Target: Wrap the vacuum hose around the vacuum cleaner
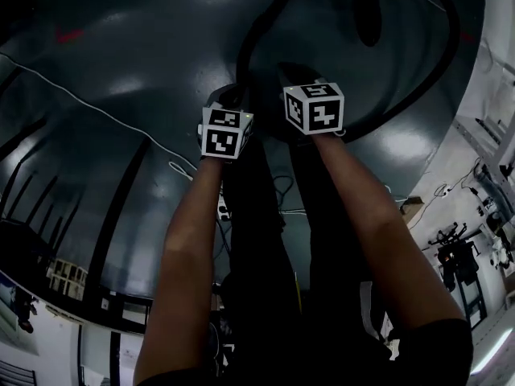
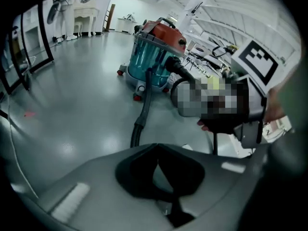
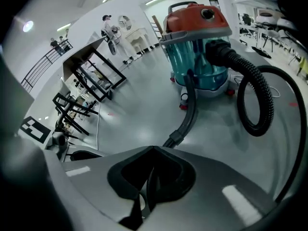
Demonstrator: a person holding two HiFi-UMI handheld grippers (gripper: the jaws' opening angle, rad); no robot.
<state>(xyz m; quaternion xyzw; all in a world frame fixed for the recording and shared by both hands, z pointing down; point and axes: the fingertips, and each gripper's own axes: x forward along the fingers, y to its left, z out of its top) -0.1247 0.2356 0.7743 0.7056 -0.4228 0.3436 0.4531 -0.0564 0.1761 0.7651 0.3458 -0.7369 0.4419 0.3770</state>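
You are holding left gripper (image 2: 156,150), right gripper (image 3: 153,150) pinched closed, empty; risk: closed tips nudging hose (image 3: 190,114) aside, missing grab.

Vacuum cleaner (image 3: 197,47): orange-red lid, translucent teal drum, red wheels. Vacuum hose (image 3: 236,59): black, ribbed. Floor (image 3: 134,105): glossy grey with pale light reflections. Left hand-held gripper (image 2: 156,150) and right hand-held gripper (image 3: 153,153): grey shells, black jaw pads. Each carries a white cube printed with black square markers. Person's trousers (image 1: 257,240): black.
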